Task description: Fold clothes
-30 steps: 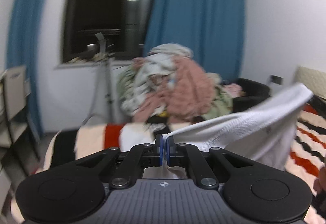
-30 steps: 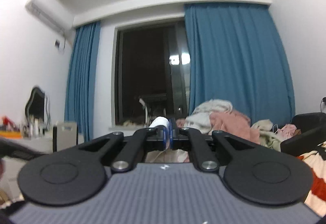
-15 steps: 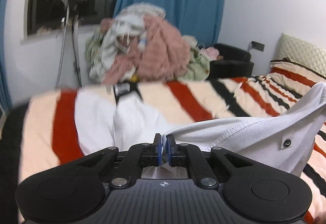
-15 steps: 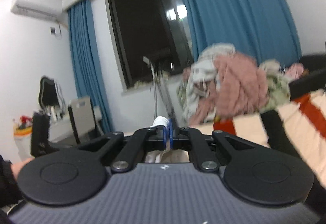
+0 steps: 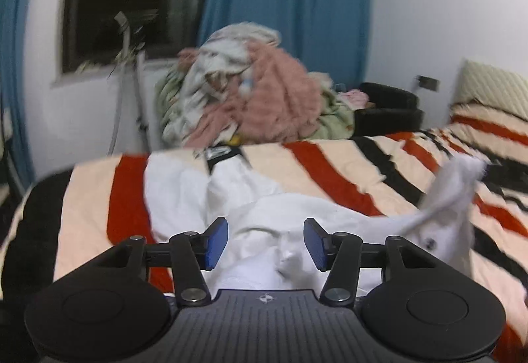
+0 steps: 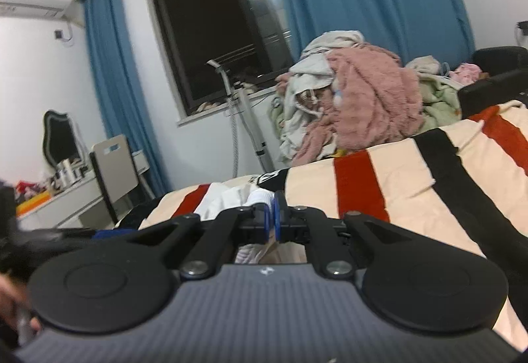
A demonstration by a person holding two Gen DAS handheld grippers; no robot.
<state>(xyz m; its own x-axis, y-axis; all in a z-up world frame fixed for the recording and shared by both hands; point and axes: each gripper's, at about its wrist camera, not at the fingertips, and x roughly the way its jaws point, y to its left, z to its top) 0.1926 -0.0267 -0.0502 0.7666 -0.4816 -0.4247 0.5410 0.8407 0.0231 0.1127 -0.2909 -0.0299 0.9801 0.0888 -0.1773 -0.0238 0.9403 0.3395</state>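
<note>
A white garment (image 5: 184, 191) lies spread on the striped bed cover (image 5: 330, 171) in the left wrist view. My left gripper (image 5: 265, 241) hangs just above it and its jaws are opening; the cloth lies below and between the blue pads (image 5: 216, 239), which do not press it. One corner of the garment (image 5: 455, 195) stands up at the right. In the right wrist view my right gripper (image 6: 270, 219) is shut on a fold of the white garment (image 6: 259, 198), low over the bed cover (image 6: 412, 185).
A tall heap of pink, white and green clothes (image 5: 250, 99) rises beyond the bed's far edge, under a dark window with blue curtains (image 5: 280, 0). A black chair (image 5: 386, 105) stands at the right, a metal stand (image 5: 130, 66) at the left. A desk with clutter (image 6: 59, 188) is at the right view's left.
Both grippers have come down from room height to just over the bed. The left jaws, shut on the white garment's hem before, have spread apart and the cloth has dropped onto the bed.
</note>
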